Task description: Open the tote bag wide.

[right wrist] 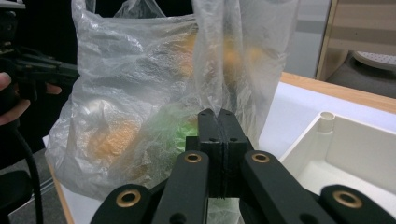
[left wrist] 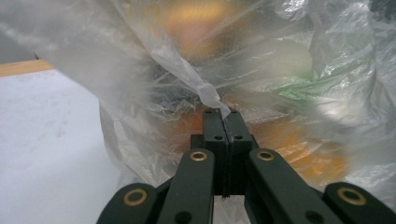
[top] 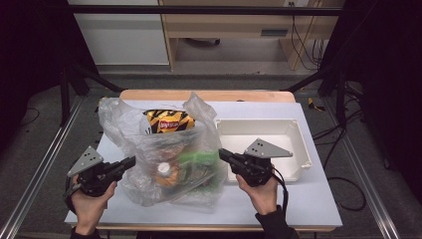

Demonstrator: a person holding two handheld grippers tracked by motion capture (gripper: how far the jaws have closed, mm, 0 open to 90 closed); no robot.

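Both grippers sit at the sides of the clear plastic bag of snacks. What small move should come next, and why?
Probably draw the two grippers apart a little to spread the bag's mouth. The left gripper and the right gripper are each shut on the film of the plastic bag. The snacks lie inside it, and the white tray beside it has nothing in it.

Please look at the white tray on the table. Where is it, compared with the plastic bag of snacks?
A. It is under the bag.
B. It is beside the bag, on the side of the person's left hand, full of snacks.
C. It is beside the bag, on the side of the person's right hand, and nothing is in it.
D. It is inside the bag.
C: in the high view the white tray sits bare on the table beside the plastic bag, on the side of the right gripper.
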